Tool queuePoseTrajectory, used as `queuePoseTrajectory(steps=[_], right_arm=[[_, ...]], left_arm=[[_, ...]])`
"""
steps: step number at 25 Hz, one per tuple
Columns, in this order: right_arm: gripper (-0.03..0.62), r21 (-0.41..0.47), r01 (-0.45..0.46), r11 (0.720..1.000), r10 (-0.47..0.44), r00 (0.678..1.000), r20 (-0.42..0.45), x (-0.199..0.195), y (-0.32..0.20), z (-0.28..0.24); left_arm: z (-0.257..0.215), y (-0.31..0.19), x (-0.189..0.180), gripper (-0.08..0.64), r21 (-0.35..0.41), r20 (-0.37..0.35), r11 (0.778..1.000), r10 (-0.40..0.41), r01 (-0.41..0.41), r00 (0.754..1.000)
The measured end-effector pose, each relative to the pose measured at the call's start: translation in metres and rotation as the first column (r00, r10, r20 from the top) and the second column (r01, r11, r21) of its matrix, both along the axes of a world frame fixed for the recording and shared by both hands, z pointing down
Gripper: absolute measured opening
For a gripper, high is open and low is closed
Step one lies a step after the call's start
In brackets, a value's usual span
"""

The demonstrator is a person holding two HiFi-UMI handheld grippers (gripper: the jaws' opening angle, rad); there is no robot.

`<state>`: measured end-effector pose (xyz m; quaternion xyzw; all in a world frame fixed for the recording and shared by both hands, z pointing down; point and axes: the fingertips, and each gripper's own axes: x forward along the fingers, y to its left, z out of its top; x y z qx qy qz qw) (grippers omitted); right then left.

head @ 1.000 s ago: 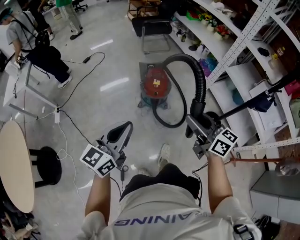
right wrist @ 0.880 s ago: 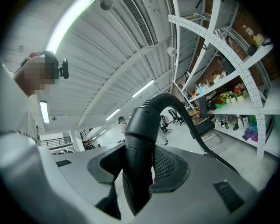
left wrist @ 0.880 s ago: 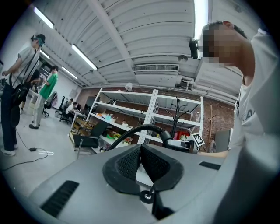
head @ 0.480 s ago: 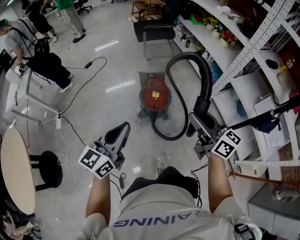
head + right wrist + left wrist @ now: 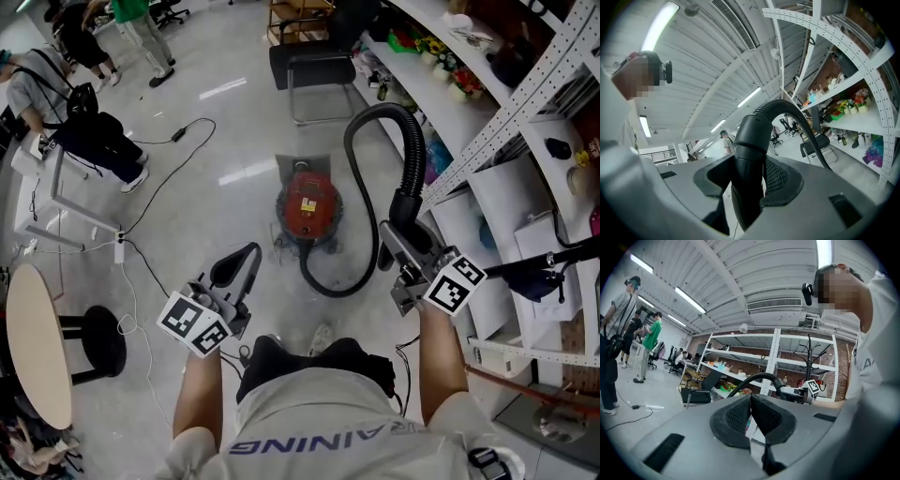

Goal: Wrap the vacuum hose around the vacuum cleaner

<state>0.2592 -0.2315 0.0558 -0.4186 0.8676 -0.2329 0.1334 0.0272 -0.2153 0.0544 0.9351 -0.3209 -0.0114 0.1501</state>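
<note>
Right gripper (image 5: 397,246) clamps the vacuum hose (image 5: 405,150) at its rigid end — left gripper (image 5: 240,274) closed, empty; the loop should go low and snug around the vacuum cleaner (image 5: 307,204).

A black chair (image 5: 314,70) stands at the far end of the glossy floor (image 5: 206,216), just beside white shelving (image 5: 441,94) crowded with small goods. Over on the left, a round pale table (image 5: 36,347) has a black stool (image 5: 94,339) next to it. Black cables (image 5: 175,137) trail across the floor near a person in a grey top (image 5: 42,80).
</note>
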Motion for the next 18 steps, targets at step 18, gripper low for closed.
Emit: queuePoseTrajectory(steps=[18], right_arm=[[0.178, -0.060, -0.079, 0.995, 0.072, 0.991, -0.111, -0.072, -0.178, 0.024]], left_arm=[[0.019, -0.194, -0.070, 0.018, -0.028, -0.049, 0.996, 0.088, -0.090, 0.995]])
